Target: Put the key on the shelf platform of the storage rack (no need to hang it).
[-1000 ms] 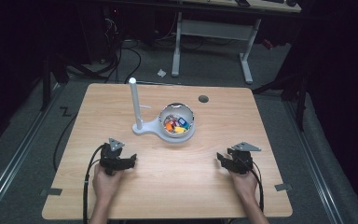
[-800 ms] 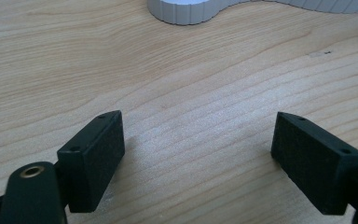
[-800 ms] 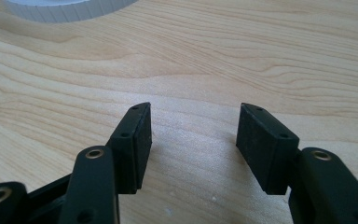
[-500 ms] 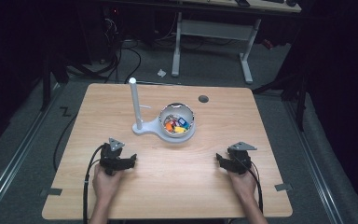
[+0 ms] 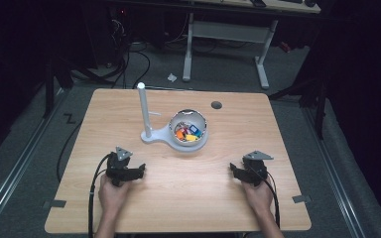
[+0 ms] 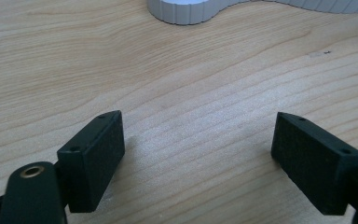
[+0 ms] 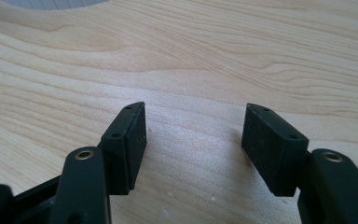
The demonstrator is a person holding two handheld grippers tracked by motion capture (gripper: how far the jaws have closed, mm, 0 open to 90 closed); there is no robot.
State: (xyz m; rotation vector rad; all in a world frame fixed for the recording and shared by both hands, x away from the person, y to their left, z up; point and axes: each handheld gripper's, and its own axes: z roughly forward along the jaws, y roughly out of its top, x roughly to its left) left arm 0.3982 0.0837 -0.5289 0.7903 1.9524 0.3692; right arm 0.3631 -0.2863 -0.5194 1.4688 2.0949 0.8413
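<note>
A white bowl (image 5: pixel 189 130) with small coloured pieces inside stands mid-table on a white base that also carries an upright white post (image 5: pixel 144 111). My left gripper (image 5: pixel 138 171) rests low over the wood at the near left, held in a hand, its jaws open and empty (image 6: pixel 198 149). The base's ribbed edge (image 6: pixel 186 11) lies just beyond it. At the near right my right gripper (image 5: pixel 234 172) is held the same way. Its jaws have just been opening and stand apart over bare wood (image 7: pixel 193 135) with nothing between them.
The wooden table (image 5: pixel 278 144) has a round dark hole (image 5: pixel 216 105) near its far edge. Cables trail from both grippers off the near edge. A desk frame (image 5: pixel 260 59) and cables stand on the dark floor beyond.
</note>
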